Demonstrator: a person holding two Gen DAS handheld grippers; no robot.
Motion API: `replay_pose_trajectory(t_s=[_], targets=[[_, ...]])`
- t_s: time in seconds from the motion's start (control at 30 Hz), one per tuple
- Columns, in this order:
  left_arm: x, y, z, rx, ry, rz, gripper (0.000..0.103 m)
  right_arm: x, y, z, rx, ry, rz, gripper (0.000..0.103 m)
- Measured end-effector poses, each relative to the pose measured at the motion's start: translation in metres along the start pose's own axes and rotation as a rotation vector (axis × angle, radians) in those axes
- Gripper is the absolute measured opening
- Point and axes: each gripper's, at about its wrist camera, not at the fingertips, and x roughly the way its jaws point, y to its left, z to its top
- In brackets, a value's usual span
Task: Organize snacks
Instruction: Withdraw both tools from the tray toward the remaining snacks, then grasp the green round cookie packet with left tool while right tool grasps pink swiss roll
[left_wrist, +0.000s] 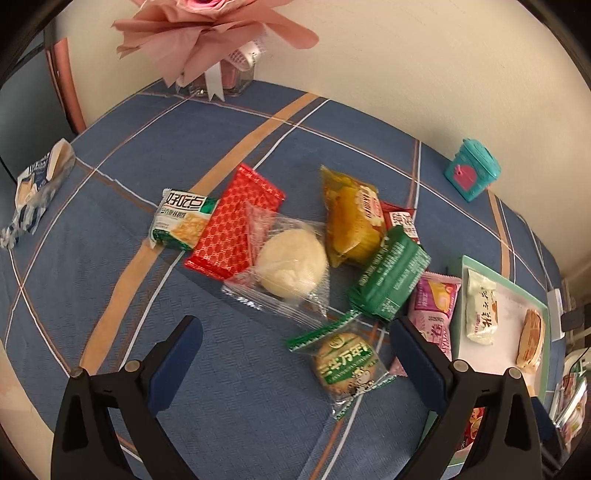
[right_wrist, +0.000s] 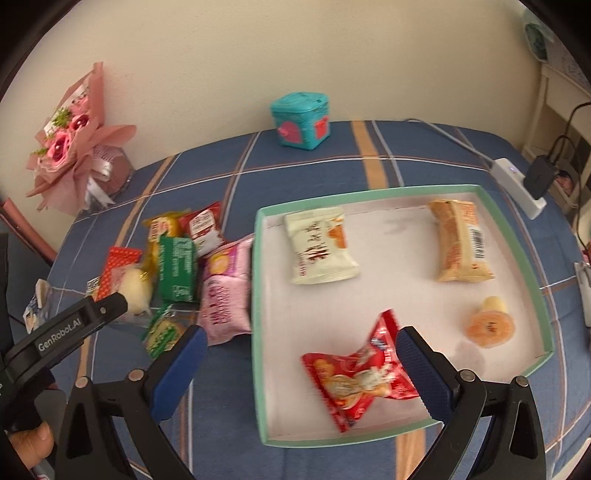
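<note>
A pile of wrapped snacks lies on the blue plaid cloth: a clear-wrapped white bun (left_wrist: 291, 266), a red packet (left_wrist: 232, 221), a yellow cake packet (left_wrist: 351, 218), a green packet (left_wrist: 388, 273), a pink packet (left_wrist: 436, 306) and a green-edged biscuit (left_wrist: 345, 363). My left gripper (left_wrist: 295, 354) is open, just above the biscuit. The mint-rimmed tray (right_wrist: 258, 295) holds a white packet (right_wrist: 317, 243), an orange-tan packet (right_wrist: 461, 240), a jelly cup (right_wrist: 487, 325) and a red packet (right_wrist: 362, 376). My right gripper (right_wrist: 299, 362) is open, empty, over the tray's near left part, with the red packet by its right finger.
A pink bouquet (right_wrist: 70, 147) stands at the back left, a teal box (right_wrist: 301, 123) at the back by the wall. A blue-white packet (left_wrist: 37, 188) lies apart at the far left. A white power strip with a black adapter (right_wrist: 524, 184) sits at the right edge.
</note>
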Motion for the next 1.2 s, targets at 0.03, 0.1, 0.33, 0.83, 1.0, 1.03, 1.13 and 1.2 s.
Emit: replay_pose_trajectory(t_s=[0.03,0.1,0.33,0.83,1.0,1.03,1.13,1.2], targets=[[0.001,0.002,0.0,-0.01,0.009,-0.012,0.101,0.002,0.004,-0.001,-0.007,0.003,0.008,0.103],[0.003,0.004,0.001,-0.024,0.02,-0.024,0.101,0.007,0.012,-0.001,-0.021,0.016,0.018,0.103],[0.012,0.001,0.0,-0.037,0.051,-0.004,0.101,0.027,0.036,0.003,-0.065,0.045,0.015,0.103],[0.04,0.016,0.003,-0.185,0.148,-0.064,0.101,0.064,0.074,0.021,-0.195,0.07,0.004,0.068],[0.045,0.011,0.003,-0.188,0.167,-0.08,0.101,0.079,0.08,0.024,-0.219,0.095,-0.01,0.067],[0.046,0.01,0.002,-0.187,0.172,-0.086,0.101,0.083,0.08,0.024,-0.221,0.103,-0.015,0.067],[0.051,0.007,0.003,-0.19,0.183,-0.097,0.101,0.091,0.081,0.023,-0.224,0.121,-0.028,0.066],[0.056,0.004,0.001,-0.188,0.197,-0.102,0.101,0.094,0.083,0.022,-0.235,0.126,-0.038,0.066]])
